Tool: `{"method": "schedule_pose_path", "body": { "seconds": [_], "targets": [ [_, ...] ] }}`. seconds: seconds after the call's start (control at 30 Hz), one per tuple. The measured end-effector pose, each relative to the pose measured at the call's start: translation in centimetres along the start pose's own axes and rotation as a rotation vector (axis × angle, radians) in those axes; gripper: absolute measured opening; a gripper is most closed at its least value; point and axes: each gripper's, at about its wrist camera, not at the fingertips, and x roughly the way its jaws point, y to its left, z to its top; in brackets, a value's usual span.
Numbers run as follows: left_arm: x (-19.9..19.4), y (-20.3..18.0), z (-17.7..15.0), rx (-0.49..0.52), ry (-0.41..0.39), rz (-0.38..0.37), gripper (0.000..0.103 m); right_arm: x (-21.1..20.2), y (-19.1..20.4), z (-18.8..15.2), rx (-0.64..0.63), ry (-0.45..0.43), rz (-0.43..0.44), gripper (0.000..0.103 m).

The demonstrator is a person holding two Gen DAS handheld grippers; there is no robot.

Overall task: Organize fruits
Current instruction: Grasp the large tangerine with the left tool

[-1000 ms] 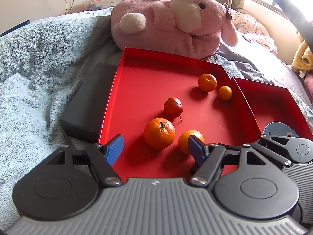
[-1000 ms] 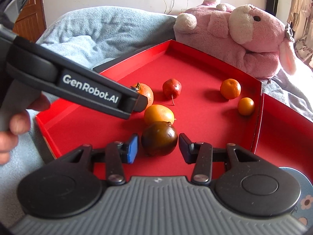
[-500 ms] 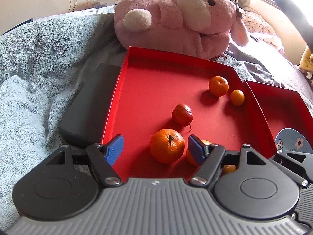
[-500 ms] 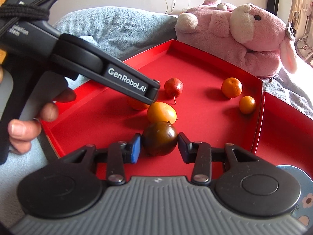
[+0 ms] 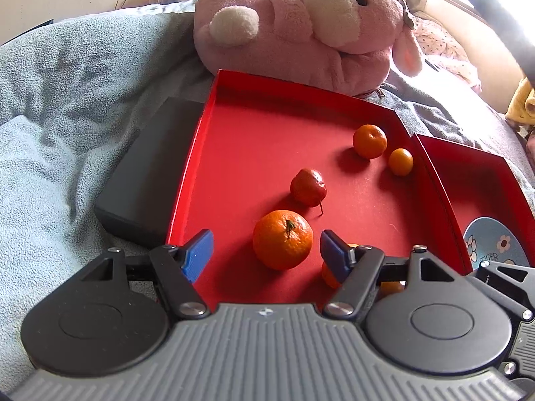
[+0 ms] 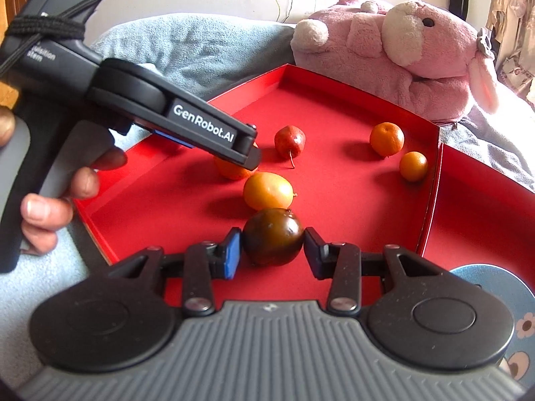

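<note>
A red tray [image 5: 260,140] holds several fruits. My left gripper [image 5: 265,254] is open, its blue pads on either side of a large mandarin [image 5: 282,239]. A red fruit with a stem [image 5: 307,187], a smaller mandarin [image 5: 369,141] and a small orange fruit [image 5: 400,161] lie farther back. My right gripper [image 6: 271,254] is shut on a dark brown round fruit [image 6: 272,235] low over the tray [image 6: 334,107]. A yellow-orange fruit [image 6: 267,191] lies just behind it. The left gripper [image 6: 240,153] shows over the large mandarin [image 6: 229,170].
A second red tray [image 5: 474,180] adjoins on the right, with a blue flowered plate [image 5: 495,244] in it. A black box [image 5: 150,173] lies against the left side. A pink plush toy [image 5: 301,26] sits behind. Everything rests on a blue-grey blanket [image 5: 67,100].
My left gripper has moved forward so the large mandarin now sits between its open pads. My right gripper has closed its pads onto the dark fruit.
</note>
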Motion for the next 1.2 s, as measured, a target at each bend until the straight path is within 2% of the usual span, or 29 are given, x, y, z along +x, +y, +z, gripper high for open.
{"method": "schedule_pose_path", "body": {
  "seconds": [0.13, 0.2, 0.53, 0.8, 1.2],
  "targets": [
    [0.1, -0.9, -0.3, 0.048, 0.004, -0.002, 0.074, -0.8, 0.0, -0.2, 0.013, -0.009, 0.002, 0.044],
    [0.5, -1.1, -0.3, 0.058, 0.023, 0.0, 0.067, -1.1, 0.1, -0.4, 0.013, -0.011, 0.0, 0.044],
    [0.4, -1.4, -0.5, 0.08, 0.008, 0.01, 0.046, -1.6, 0.4, -1.0, 0.013, 0.003, -0.016, 0.044],
    [-0.1, -2.1, -1.1, 0.12, -0.012, 0.04, 0.045, -2.6, 0.6, -1.2, 0.011, 0.002, -0.031, 0.044],
    [-1.2, -2.0, -1.7, 0.111, -0.037, 0.05, 0.045, -3.9, 0.8, -1.4, 0.008, -0.005, -0.051, 0.044]
  ]
}}
